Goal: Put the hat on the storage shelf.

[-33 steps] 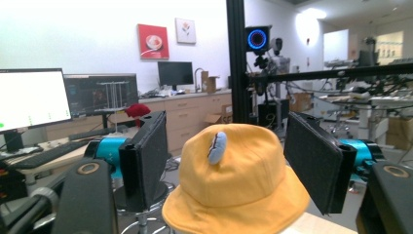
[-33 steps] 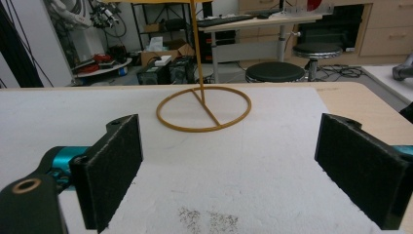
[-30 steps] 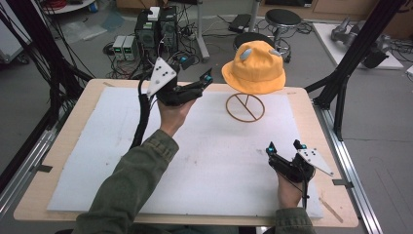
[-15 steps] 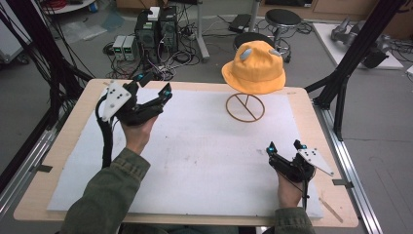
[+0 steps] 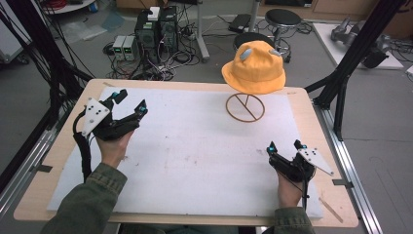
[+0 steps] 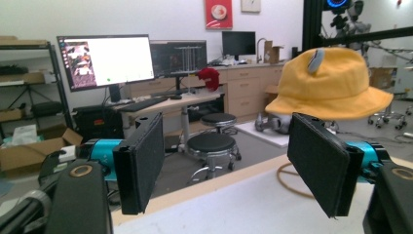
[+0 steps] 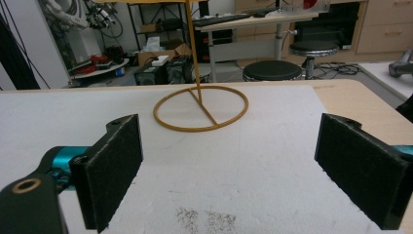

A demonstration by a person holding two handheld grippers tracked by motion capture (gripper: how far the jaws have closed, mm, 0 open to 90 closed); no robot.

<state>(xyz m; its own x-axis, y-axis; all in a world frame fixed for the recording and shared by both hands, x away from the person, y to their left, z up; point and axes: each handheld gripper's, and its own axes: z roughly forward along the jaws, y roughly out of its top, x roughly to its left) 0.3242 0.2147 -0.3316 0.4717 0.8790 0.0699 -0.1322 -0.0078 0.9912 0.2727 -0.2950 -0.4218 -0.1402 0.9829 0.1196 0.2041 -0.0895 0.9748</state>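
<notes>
I held my left gripper [image 5: 129,101] above the far-left part of the worktop [image 5: 311,112], its jaws spread wide with nothing between them. Through the left gripper view those jaws framed the yellow bucket hat [image 6: 331,83], well apart from them. The hat sat on top of its wire stand [image 5: 245,107] at the far side of the worktop, right of centre — the stand's round base ring rested on the white mat [image 5: 195,156]. My right gripper [image 5: 286,146] sat low at the near-right corner of the mat, jaws also parted and empty, pointing toward the stand's ring [image 7: 200,108] and upright rod — the hat's brim just cut the top edge of that view.
</notes>
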